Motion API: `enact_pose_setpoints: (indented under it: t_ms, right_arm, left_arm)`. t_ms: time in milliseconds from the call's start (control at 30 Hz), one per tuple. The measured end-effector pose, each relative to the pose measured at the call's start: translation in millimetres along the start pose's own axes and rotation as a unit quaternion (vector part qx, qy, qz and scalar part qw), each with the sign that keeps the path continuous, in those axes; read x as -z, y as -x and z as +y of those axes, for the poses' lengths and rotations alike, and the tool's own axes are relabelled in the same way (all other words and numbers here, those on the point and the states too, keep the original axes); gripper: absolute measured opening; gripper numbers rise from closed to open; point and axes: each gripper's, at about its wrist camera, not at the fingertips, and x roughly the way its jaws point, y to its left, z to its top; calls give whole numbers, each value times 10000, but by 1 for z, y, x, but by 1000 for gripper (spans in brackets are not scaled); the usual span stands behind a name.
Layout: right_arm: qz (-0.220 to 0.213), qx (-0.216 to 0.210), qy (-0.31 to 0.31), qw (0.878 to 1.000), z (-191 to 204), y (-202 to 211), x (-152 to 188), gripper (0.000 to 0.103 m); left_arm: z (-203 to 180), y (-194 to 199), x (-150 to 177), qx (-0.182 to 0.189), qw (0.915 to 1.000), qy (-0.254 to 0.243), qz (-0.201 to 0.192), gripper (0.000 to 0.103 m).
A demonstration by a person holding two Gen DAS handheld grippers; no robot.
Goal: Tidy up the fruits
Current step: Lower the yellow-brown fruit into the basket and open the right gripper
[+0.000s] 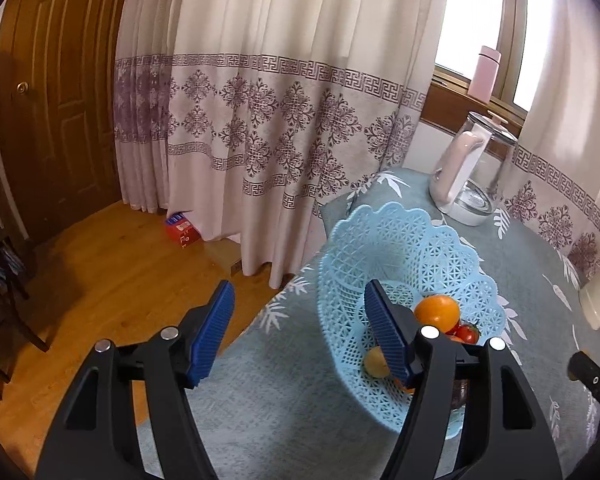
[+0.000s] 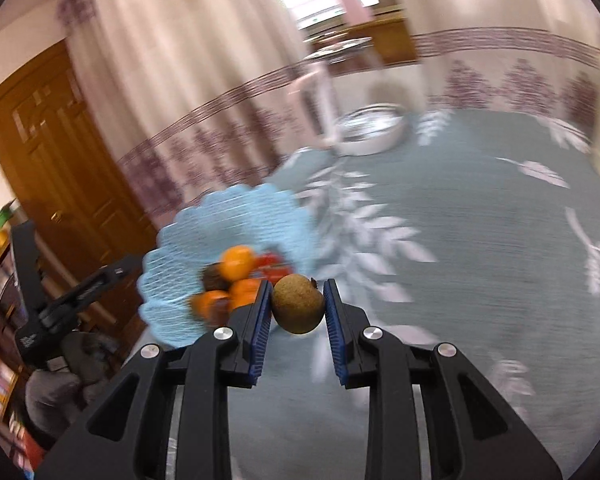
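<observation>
On my left wrist view, the left tool point(image 1: 300, 330) stands released, its blue pads wide apart with nothing between them. It hangs over the near edge of the bench point(image 1: 260, 420), which wears a grey-green cloth with white leaves. Behind its right finger sits the blue lattice basket point(image 1: 380, 240), holding an orange point(image 1: 437, 312), a red tomato point(image 1: 469, 333) and a small yellow fruit point(image 1: 374, 364). A glass kettle point(image 1: 474, 172) stands farther back by the patterned curtain point(image 1: 280, 100).

On my right wrist view, blurred by motion, the right tool point(image 2: 298, 308) is clenched on a brown kiwi point(image 2: 297, 303), pinched between both pads above the cloth just beside the basket point(image 2: 204, 220). Oranges point(image 2: 238, 262) and something red lie inside it.
</observation>
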Motion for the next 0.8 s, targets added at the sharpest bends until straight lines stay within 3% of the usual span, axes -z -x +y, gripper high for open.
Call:
enact_pose_setpoints:
  t_ms: [200,467,600,800]
  right_arm:
    - [273,-383,378,9982,59,-31,3,27]
    - [597,-558,749,9938,105,-66,12,27]
    - [647,-555,772,9934,109,-74,14,28]
    - [367,-313,520,9975,83,-54,12,41]
  left_arm:
    - [9,5,-3,-9,10000,10,-96,69]
    - [18,9,-7,77,9998,122,-128,75]
    - [20,9,-7,87,9998,149,-106,75]
    - [21,9,-8,59,9998,171,-109,76]
